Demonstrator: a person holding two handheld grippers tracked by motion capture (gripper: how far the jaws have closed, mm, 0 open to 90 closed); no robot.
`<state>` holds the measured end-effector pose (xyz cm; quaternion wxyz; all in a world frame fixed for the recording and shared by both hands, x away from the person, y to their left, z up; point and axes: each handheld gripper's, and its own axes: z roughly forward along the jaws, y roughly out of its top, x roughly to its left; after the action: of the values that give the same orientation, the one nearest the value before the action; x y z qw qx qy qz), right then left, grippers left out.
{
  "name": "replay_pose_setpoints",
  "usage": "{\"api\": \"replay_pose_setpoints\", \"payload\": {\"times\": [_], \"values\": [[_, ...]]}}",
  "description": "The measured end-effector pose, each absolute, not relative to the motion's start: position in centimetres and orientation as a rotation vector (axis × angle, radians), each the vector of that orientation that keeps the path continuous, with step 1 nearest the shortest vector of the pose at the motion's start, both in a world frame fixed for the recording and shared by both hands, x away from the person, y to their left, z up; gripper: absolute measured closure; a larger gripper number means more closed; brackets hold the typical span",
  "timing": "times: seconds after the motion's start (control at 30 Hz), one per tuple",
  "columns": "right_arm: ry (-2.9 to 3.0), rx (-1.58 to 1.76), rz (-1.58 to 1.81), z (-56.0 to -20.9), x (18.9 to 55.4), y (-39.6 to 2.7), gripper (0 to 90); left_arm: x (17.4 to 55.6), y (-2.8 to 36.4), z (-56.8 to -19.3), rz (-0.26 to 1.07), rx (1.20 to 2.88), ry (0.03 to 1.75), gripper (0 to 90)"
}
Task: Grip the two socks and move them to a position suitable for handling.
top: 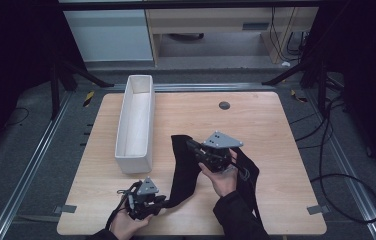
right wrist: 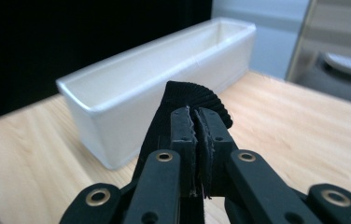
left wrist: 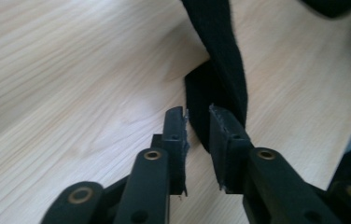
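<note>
Black fabric strap (top: 185,167), wide and flat, matte with a slightly fuzzy edge, lying on the wooden table (top: 276,130) in a long loop right of the white bin (top: 136,122). One run goes from the top bend near table centre down toward the left gripper (top: 162,202); the other passes behind the right hand and down to the near edge. Right gripper (top: 190,144) pinches the strap's upper bend: in the right gripper view its jaws are pressed together on the strap (right wrist: 197,100), fabric bunched into fine ribbed folds fanning out above the tips, bin (right wrist: 164,88) just behind. Left gripper (left wrist: 198,122): jaws slightly apart, strap (left wrist: 218,70) running up between them, pads not pressing on it. There the strap folds over itself, lower layer flat on the table (left wrist: 71,84).
</note>
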<state>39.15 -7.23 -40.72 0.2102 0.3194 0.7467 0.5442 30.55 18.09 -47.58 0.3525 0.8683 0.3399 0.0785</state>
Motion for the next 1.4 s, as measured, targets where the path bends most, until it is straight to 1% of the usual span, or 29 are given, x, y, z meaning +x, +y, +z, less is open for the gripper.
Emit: {"api": "replay_pose_setpoints", "payload": {"times": [0.2, 0.57, 0.7, 0.9, 1.07, 1.23, 1.4], "values": [[2.138, 0.961, 1.389, -43.4, 41.1, -6.1, 85.7, 29.7, 19.8, -47.3, 0.293, 2.216, 0.926, 72.1], [2.212, 1.086, 1.166, -47.6, 44.4, -4.9, 84.8, 29.9, 19.8, -47.5, 0.344, 2.197, 0.923, 71.0], [2.216, 1.118, 1.112, -48.4, 44.8, -5.1, 81.5, 30.1, 19.8, -47.4, 0.36, 2.186, 0.92, 69.1], [2.17, 1.089, 1.162, -47.1, 44.3, -6.4, 71.4, 30.0, 18.7, -47.2, 0.376, 2.185, 0.877, 65.9], [2.238, 1.035, 1.213, -46.6, 42.7, -7.2, 65.1, 30.2, 17.2, -47.4, 0.39, 2.224, 0.829, 63.9], [2.327, 1.014, 1.192, -47.7, 40.9, -7.7, 62.1, 31.3, 16.0, -47.9, 0.376, 2.256, 0.824, 64.8], [2.38, 1.022, 1.169, -48.9, 40.0, -8.0, 63.0, 32.1, 15.5, -48.7, 0.353, 2.29, 0.831, 69.2]]}}
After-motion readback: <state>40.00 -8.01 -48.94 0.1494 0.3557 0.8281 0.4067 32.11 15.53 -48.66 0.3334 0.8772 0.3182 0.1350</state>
